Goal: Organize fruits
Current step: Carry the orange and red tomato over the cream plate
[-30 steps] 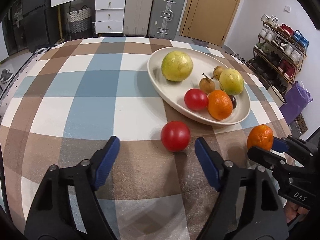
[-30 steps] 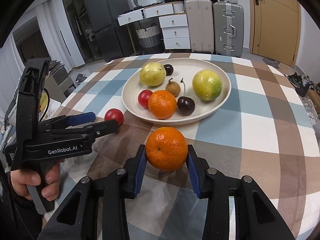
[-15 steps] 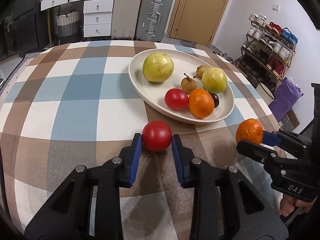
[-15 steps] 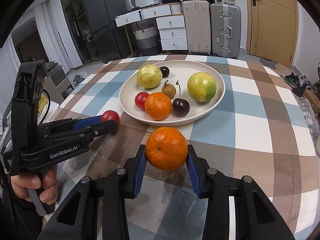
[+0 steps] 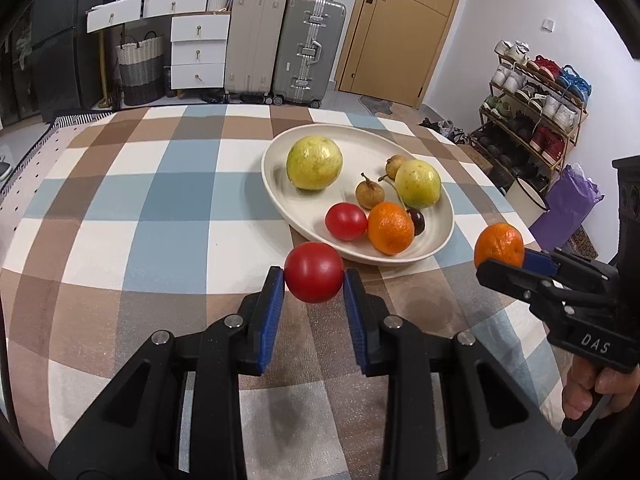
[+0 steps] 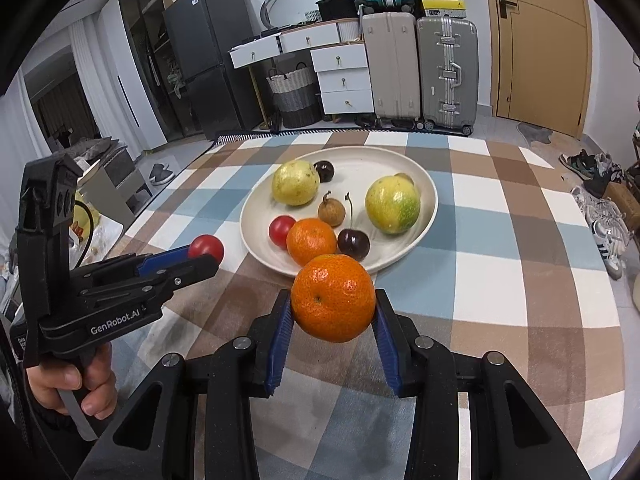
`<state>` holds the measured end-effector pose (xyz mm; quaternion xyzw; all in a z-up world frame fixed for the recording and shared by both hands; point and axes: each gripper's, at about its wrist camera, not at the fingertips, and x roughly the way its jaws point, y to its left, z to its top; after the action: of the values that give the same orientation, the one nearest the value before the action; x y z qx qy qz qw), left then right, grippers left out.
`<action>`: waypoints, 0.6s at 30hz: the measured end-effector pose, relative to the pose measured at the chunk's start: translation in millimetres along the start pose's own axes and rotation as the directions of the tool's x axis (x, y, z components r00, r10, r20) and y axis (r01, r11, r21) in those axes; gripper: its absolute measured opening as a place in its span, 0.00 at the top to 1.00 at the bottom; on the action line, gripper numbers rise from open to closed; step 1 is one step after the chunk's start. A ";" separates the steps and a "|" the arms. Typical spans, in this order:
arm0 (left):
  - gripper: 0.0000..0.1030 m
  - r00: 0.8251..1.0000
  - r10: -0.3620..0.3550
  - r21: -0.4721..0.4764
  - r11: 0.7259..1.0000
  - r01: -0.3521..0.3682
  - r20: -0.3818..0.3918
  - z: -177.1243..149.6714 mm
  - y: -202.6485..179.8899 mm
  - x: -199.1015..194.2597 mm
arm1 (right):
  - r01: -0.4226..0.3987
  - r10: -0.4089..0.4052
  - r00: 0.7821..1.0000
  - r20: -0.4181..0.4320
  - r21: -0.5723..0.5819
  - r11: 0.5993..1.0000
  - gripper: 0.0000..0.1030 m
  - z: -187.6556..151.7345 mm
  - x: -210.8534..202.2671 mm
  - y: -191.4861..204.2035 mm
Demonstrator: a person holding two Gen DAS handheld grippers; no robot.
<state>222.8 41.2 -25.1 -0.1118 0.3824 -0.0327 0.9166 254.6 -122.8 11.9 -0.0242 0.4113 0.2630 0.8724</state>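
Note:
My left gripper (image 5: pixel 314 280) is shut on a red tomato (image 5: pixel 314 271) and holds it above the checked tablecloth, just short of the white plate (image 5: pixel 280 196). My right gripper (image 6: pixel 333 308) is shut on an orange (image 6: pixel 333 297), also lifted near the plate's (image 6: pixel 424 224) near rim. The plate holds two yellow-green fruits (image 5: pixel 314 163), a second tomato (image 5: pixel 345 221), a second orange (image 5: pixel 390 227), small brown fruits (image 5: pixel 369 194) and dark cherries (image 6: pixel 353 243). The right gripper and its orange (image 5: pixel 499 245) show in the left wrist view; the left gripper's tomato (image 6: pixel 206 246) shows in the right wrist view.
The table carries a blue, brown and white checked cloth (image 5: pixel 140 200). Behind it stand suitcases (image 5: pixel 308 46), white drawers (image 5: pixel 198 54) and a woven basket (image 5: pixel 140 68). A shoe rack (image 5: pixel 532 108) stands at the right, a dark fridge (image 6: pixel 196 64) at the back left.
My left gripper closed around the red tomato on the cloth and lifted it toward the plate. My right gripper kept hold of the orange and rose slightly.

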 end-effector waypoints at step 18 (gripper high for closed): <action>0.73 0.999 -0.001 0.042 0.999 -0.001 0.034 26.1 -15.0 -5.2 | -0.014 0.013 0.999 0.038 0.021 1.000 0.62 32.9 -1.0 -9.4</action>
<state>238.0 32.1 -0.3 -0.0929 0.3661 -0.0388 0.9251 281.8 -122.8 32.8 -0.0071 0.3977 0.2647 0.8785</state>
